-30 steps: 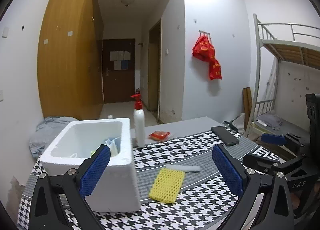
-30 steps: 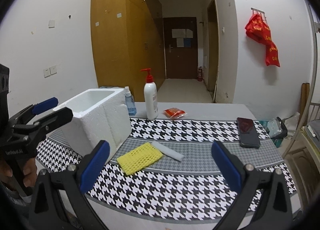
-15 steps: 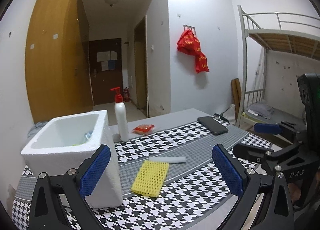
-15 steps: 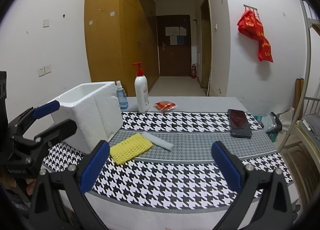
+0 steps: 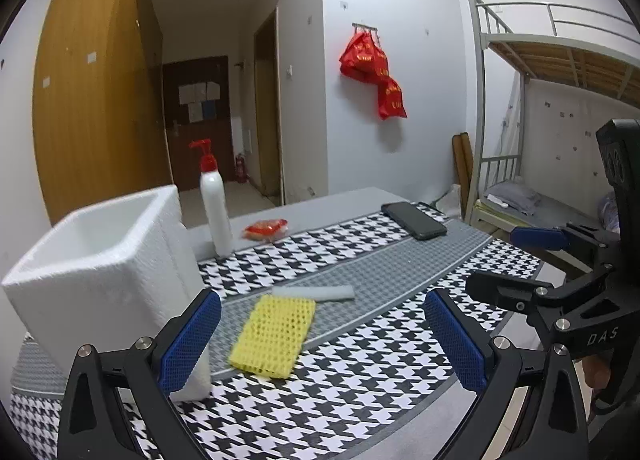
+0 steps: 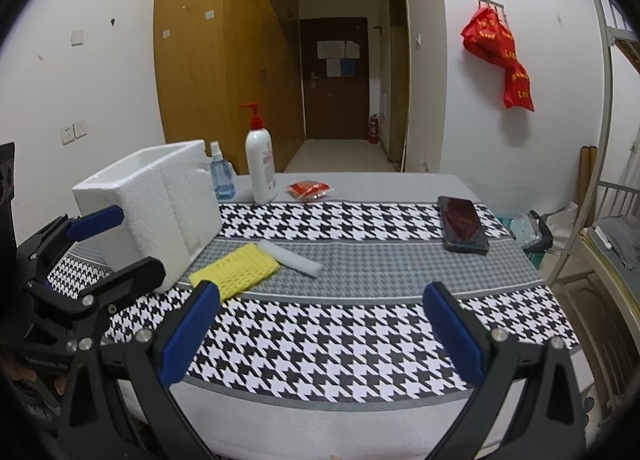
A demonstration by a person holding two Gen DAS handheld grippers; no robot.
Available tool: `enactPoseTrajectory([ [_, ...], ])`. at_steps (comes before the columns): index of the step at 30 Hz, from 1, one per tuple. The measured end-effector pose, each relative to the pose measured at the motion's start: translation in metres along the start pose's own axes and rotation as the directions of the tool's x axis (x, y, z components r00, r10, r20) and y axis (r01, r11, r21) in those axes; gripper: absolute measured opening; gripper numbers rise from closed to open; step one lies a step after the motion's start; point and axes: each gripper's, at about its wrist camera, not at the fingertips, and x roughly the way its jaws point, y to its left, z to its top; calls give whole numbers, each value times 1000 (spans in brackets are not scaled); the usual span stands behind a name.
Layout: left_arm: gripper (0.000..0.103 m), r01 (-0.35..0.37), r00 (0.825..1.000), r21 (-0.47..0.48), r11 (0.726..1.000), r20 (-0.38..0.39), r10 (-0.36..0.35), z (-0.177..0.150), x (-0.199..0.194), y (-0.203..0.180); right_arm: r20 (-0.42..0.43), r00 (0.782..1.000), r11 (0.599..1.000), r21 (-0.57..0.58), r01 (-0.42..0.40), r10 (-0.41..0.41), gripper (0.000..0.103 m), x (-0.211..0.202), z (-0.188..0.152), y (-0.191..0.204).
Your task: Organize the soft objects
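Note:
A yellow mesh sponge (image 5: 274,334) (image 6: 236,270) lies flat on the grey band of the houndstooth tablecloth. A white foam strip (image 5: 314,293) (image 6: 290,259) lies just beyond it, touching its far edge. A white foam box (image 5: 100,276) (image 6: 154,206) stands to the left of both. My left gripper (image 5: 320,340) is open and empty, held above the table in front of the sponge; it also shows in the right wrist view (image 6: 108,244). My right gripper (image 6: 320,334) is open and empty over the table's front edge, and shows in the left wrist view (image 5: 520,260).
A white pump bottle (image 6: 260,164) and a blue spray bottle (image 6: 222,176) stand behind the box. A red packet (image 6: 310,189) lies beside them. A black phone (image 6: 462,228) lies at the right. A bunk bed (image 5: 552,72) stands right of the table.
The left gripper has drawn back and lowered, swinging right, so the box interior is out of sight and the sponge sits between its fingers. The right gripper has edged forward. Both stay open.

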Motion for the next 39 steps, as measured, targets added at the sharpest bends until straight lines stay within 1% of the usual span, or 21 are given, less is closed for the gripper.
enactPoseTrajectory([
  [7, 102, -14, 999, -8, 1000, -43, 13, -6, 16, 0, -21, 1000, 1000, 0, 10, -10, 103, 10, -4, -10],
  [10, 102, -20, 999, 1, 1000, -49, 20, -8, 18, -1, -34, 999, 1000, 10, 7, -7, 103, 16, -5, -15],
  [13, 102, -32, 998, 10, 999, -58, 32, -8, 23, -1, -48, 999, 1000, 14, -10, 11, 103, 23, -6, -19],
  [17, 102, -48, 995, 6, 999, -91, 48, -9, 32, 1, -65, 997, 1000, 2, -28, 28, 103, 33, -6, -19],
  [22, 102, -79, 991, 19, 997, -107, 80, -8, 41, 1, -80, 995, 999, -4, -52, 52, 103, 45, -3, -21],
  [26, 102, -88, 988, 1, 996, -123, 88, -9, 49, 5, -90, 993, 997, -10, -71, 70, 103, 53, 1, -25],
  [29, 102, -110, 985, 7, 994, -134, 110, -10, 53, 7, -108, 991, 997, -19, -80, 78, 103, 61, 3, -26],
  [34, 102, -102, 980, -7, 995, -171, 99, -12, 62, 12, -141, 985, 994, -31, -109, 104, 103, 75, 5, -25],
  [39, 100, -105, 977, -41, 994, -191, 95, -14, 68, 18, -160, 979, 990, -45, -134, 126, 102, 85, 8, -26],
])
